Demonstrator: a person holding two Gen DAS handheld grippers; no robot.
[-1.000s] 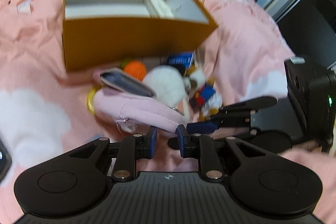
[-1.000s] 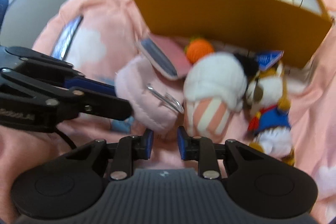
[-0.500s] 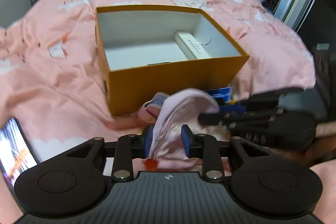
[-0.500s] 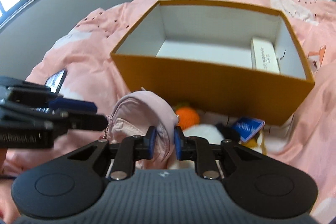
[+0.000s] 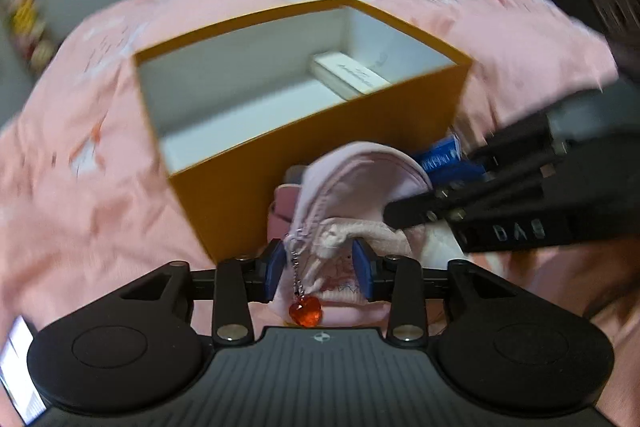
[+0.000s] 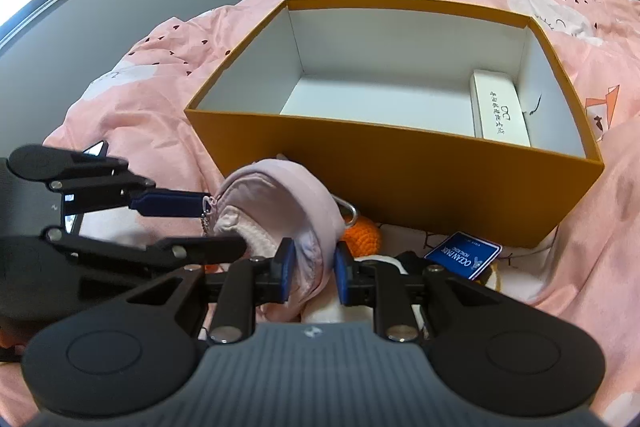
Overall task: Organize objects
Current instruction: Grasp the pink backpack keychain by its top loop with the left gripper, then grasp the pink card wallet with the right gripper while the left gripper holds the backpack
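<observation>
A pink zip pouch with a red heart charm hangs in front of the orange box. My right gripper is shut on the pouch's rounded side. My left gripper has its jaws opening. The pouch's zipper end lies between its blue pads, which do not clamp it. In the right wrist view the left gripper reaches in from the left. The box is open and holds a white case at its right end.
Under the pouch, against the box, lie an orange crochet ball, a blue tag and a white plush, partly hidden. All rests on a pink quilt. A phone lies at the lower left.
The pouch has come up off the toy pile, held by the right gripper. The left gripper's jaws have widened around its zipper end, and the left view has rolled.
</observation>
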